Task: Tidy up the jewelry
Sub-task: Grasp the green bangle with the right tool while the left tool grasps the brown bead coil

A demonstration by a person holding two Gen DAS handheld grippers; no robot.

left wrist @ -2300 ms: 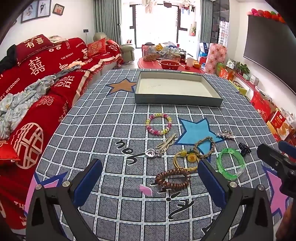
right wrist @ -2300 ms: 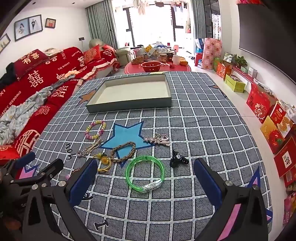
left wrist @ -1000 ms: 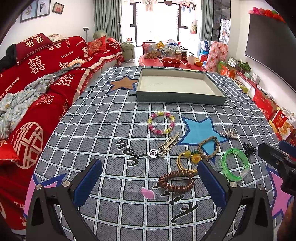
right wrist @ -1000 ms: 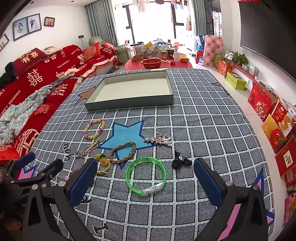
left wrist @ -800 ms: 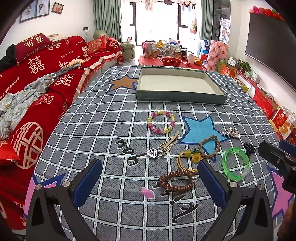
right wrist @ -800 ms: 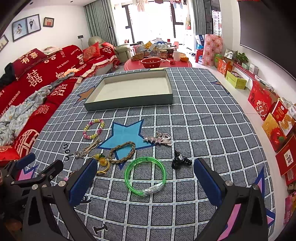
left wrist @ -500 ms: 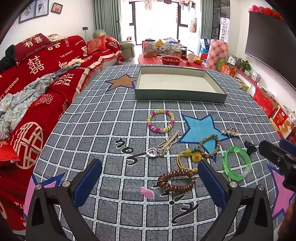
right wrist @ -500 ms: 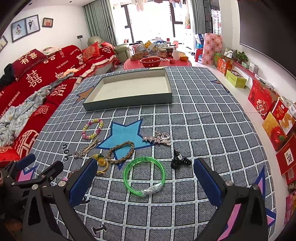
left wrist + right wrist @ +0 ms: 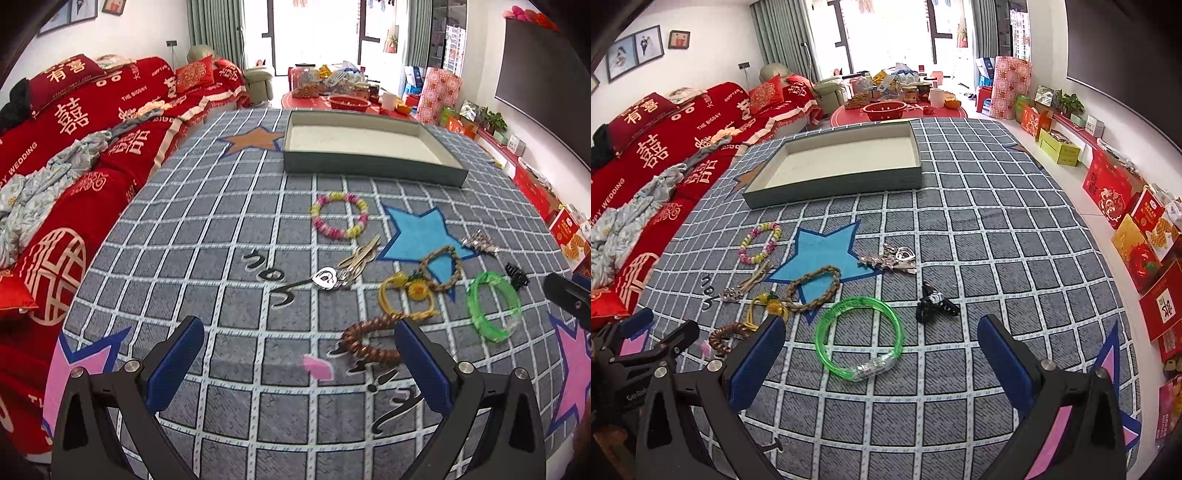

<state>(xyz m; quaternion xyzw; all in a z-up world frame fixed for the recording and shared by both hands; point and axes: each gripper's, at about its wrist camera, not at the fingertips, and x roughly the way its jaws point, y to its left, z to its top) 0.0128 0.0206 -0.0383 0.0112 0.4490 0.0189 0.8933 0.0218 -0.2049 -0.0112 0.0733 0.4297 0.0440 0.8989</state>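
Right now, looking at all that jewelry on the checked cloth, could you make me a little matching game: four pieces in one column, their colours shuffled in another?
Things:
1. bangle
2. beaded bracelet
3. hair claw
4. coiled bracelet

Colours:
A. black
B. brown
C. translucent green
D. pink and yellow

Pairs: 1-C, 2-D, 3-A, 4-B

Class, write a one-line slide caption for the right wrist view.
Open right hand-held gripper hovers above a green bangle, with an empty tray beyond.
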